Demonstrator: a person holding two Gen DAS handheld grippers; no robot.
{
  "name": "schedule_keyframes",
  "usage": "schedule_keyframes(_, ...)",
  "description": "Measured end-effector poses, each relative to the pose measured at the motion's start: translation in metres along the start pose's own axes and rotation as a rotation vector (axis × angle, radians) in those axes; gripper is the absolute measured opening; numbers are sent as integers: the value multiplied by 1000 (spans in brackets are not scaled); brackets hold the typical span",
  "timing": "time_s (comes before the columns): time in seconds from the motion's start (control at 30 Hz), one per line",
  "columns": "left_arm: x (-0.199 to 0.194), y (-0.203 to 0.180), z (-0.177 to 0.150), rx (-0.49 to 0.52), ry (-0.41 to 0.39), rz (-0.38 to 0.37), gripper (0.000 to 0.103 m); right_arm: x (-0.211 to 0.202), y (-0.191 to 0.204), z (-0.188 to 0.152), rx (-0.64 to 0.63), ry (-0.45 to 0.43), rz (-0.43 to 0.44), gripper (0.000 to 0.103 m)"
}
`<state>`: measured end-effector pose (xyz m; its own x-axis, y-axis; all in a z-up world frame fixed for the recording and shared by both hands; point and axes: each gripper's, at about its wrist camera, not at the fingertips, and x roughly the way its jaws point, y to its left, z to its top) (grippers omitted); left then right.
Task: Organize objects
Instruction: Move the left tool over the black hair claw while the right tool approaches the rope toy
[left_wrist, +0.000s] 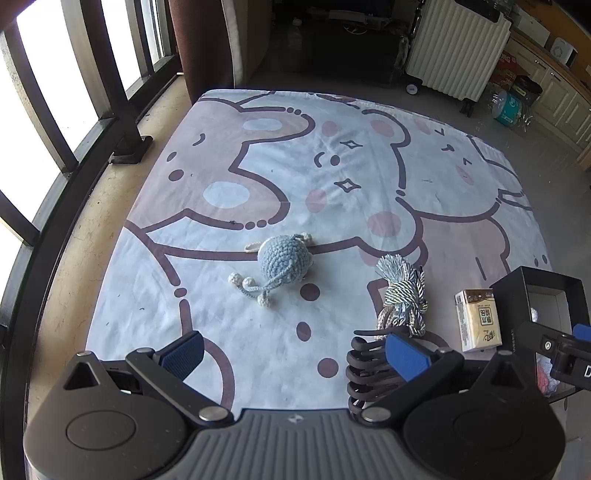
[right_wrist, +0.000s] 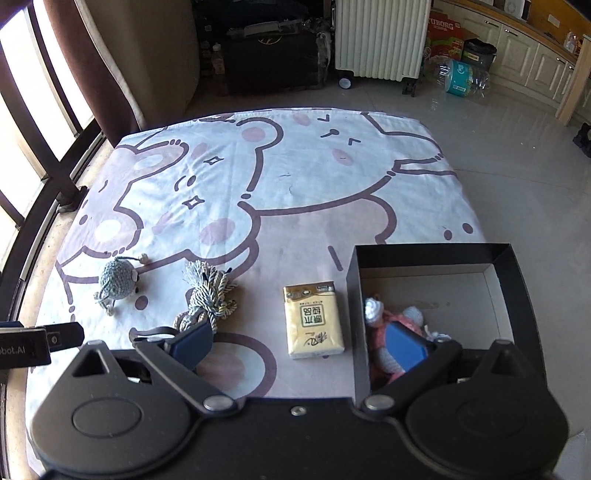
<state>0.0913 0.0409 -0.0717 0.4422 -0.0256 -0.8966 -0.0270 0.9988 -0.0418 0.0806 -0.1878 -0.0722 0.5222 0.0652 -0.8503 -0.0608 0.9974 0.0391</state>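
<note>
Inside the box (right_wrist: 524, 291), right-view only: pink crochet toy (right_wrist: 380, 332).

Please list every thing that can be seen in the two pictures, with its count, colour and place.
crochet toy: 1, pale blue, on the cloth, furthest from the box
rope tassel bundle: 1, grey and beige, on the cloth between the crochet toy and the tissue pack
tissue pack: 1, yellow, on the cloth beside the box
box: 1, black outside, pale inside, open, on the near right of the cloth
knitted toy: 1, pink and white, inside the box
cloth: 1, white with cartoon animals, spread on the floor
radiator heater: 1, white, on the floor beyond the cloth
left hand-held gripper: 1, black with blue pads, open
right hand-held gripper: 1, black with blue pads, open
</note>
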Motion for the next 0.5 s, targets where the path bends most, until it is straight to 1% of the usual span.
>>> schedule_keyframes(0.3, 1, -10, -2, 32, -3, -10, 103, -9, 6, 8, -1, -81, 8, 101)
schedule_keyframes(0.5, 14, -25, -12, 63, 44, -21, 103, -10, 14, 15, -19, -102, -26, 99)
